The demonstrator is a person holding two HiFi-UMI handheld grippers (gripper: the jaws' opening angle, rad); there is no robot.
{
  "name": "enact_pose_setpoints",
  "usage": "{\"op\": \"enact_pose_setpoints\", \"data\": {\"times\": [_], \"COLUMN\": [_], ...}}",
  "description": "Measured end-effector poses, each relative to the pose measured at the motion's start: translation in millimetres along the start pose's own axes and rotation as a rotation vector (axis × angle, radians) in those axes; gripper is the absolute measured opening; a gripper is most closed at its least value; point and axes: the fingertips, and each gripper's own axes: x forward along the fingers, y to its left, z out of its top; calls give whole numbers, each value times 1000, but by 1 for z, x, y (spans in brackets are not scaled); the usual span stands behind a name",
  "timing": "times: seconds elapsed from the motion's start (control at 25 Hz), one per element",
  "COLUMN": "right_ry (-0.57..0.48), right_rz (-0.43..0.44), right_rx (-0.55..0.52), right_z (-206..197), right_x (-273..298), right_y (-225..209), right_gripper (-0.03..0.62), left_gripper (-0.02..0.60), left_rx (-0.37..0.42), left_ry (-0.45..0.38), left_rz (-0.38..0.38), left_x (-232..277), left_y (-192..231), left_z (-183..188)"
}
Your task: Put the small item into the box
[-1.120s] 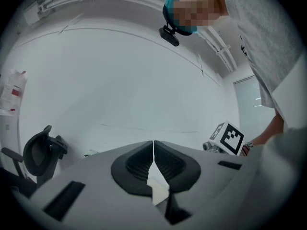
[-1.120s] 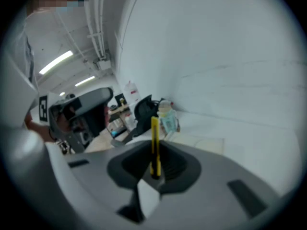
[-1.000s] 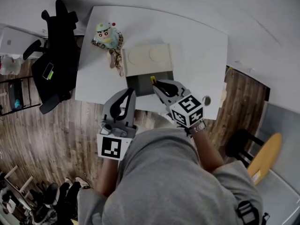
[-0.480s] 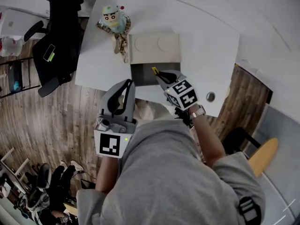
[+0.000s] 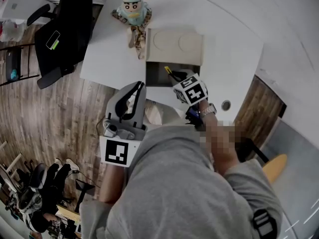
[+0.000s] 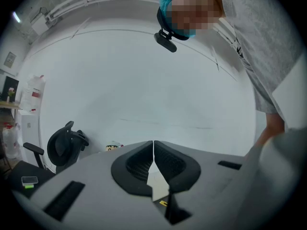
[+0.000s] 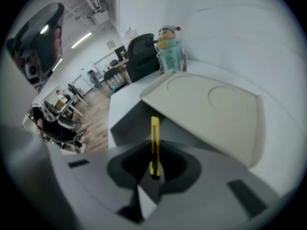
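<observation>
Yellow item (image 7: pixel 154 143), thin and flat like a strip, stands pinched at its lower end in my right gripper (image 5: pixel 172 75), jaws drawn narrow on it. The head view puts the tips over the near part of the box (image 5: pixel 155 79), above its dark open inside. Cream lid (image 5: pixel 175 44) is tilted back on the far side. Whether the item touches the box floor I cannot tell, since no view gives the depth under it.

Left gripper (image 5: pixel 140 85): jaws together, tips meeting, nothing between them. It hangs off the near edge of the white table (image 5: pixel 227 59), left of the box, doing no work.

Step in hand, my judgement: placement. The item is over the opening, so only the release is left. Next move calls for a short dip into the box, clear of the lid's near edge, then parting the jaws so the strip drops flat. Thin and light as it is, it may cling to a pad or lean against the wall; a straight pull-back should help.

Writing: none legible. On both grippers the marker cubes (image 5: pixel 191 91) carry black-and-white square patterns only. Toy figure (image 5: pixel 133 10) at the table's far left corner has print too small to read. Black office chair (image 5: pixel 70 29) stands beside the table, no label seen.
</observation>
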Motion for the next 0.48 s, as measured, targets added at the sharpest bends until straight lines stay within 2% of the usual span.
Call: {"op": "enact_pose_setpoints", "data": {"times": [0.48], "right_ry": [130], "right_rz": [-29], "right_rx": [0], "right_z": [-13], "right_x": [30], "right_y": [-13], "right_gripper": [74], "left_gripper": [38], "left_rx": [-9], "left_ry": [13], "left_rz": [53], "left_x": [-7], "left_y": [18], "left_z": [-7]}}
